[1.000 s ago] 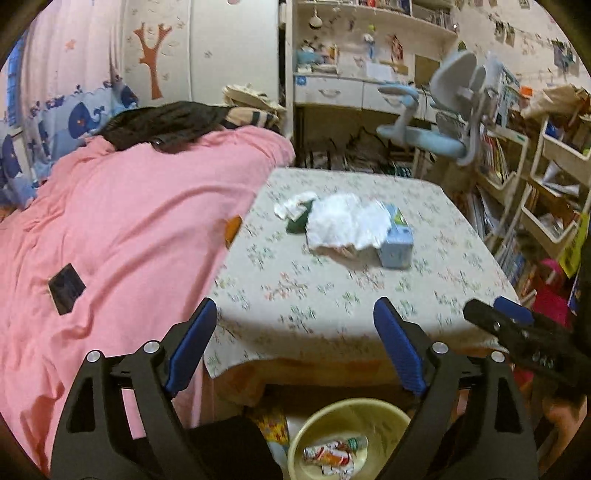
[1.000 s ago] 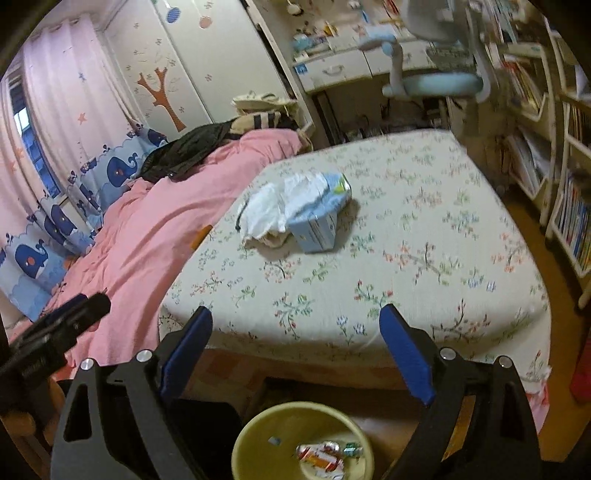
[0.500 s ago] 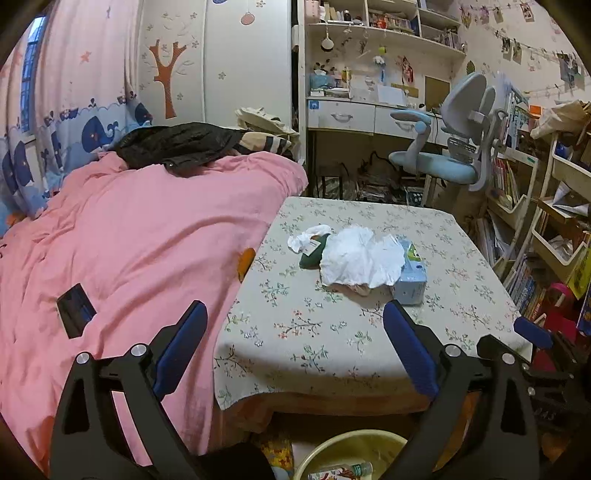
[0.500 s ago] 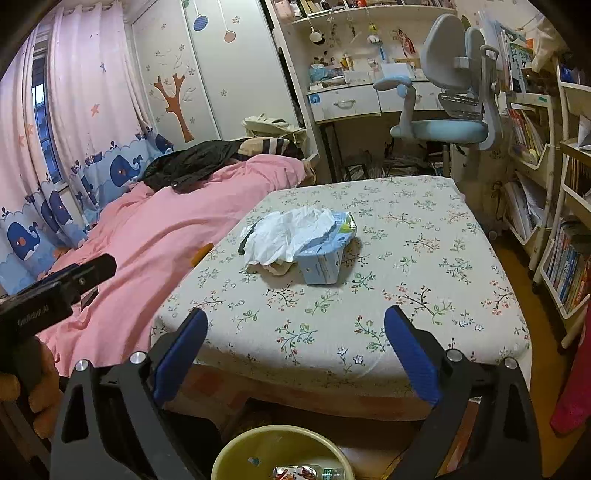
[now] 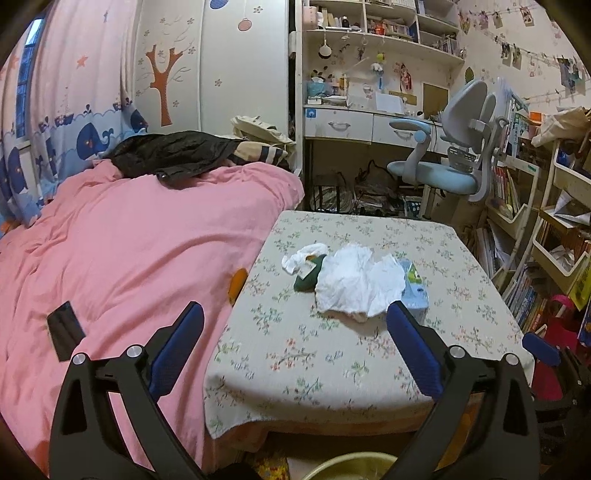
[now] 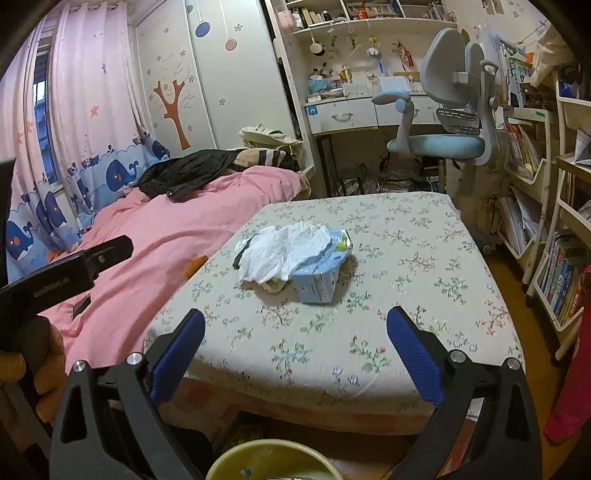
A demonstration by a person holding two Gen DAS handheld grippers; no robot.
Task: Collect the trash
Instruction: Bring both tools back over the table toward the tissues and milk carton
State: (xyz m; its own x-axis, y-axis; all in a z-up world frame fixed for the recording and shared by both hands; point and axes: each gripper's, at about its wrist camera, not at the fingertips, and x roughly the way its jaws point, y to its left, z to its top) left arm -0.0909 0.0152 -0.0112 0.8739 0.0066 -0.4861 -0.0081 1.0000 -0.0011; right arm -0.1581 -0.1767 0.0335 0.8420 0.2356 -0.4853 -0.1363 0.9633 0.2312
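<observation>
While both tools (image 5: pixel 295 334) (image 6: pixel 295 334) stood spread and empty, the crumpled tissue (image 6: pixel 284 253) beside the carton (image 6: pixel 321 273) looked light, soft; pinch its raised folds.

A bed with a pink duvet (image 5: pixel 122 251) lies ahead and left of the gripper, dark clothing (image 5: pixel 173 155) heaped at its far end. Straight ahead stands a low table under a floral cloth (image 5: pixel 369 354). Beyond it a white desk with drawers (image 5: pixel 354 125) sits below cluttered wall shelves (image 5: pixel 388 33), a pale blue swivel chair (image 5: pixel 450 162) before it. Far left hang pink curtains with whale prints (image 6: pixel 74 155); a wardrobe with a tree decal (image 5: pixel 184 74) backs the bed. Bookshelves (image 6: pixel 546 229) line the right, over wooden flooring (image 6: pixel 517 314).
</observation>
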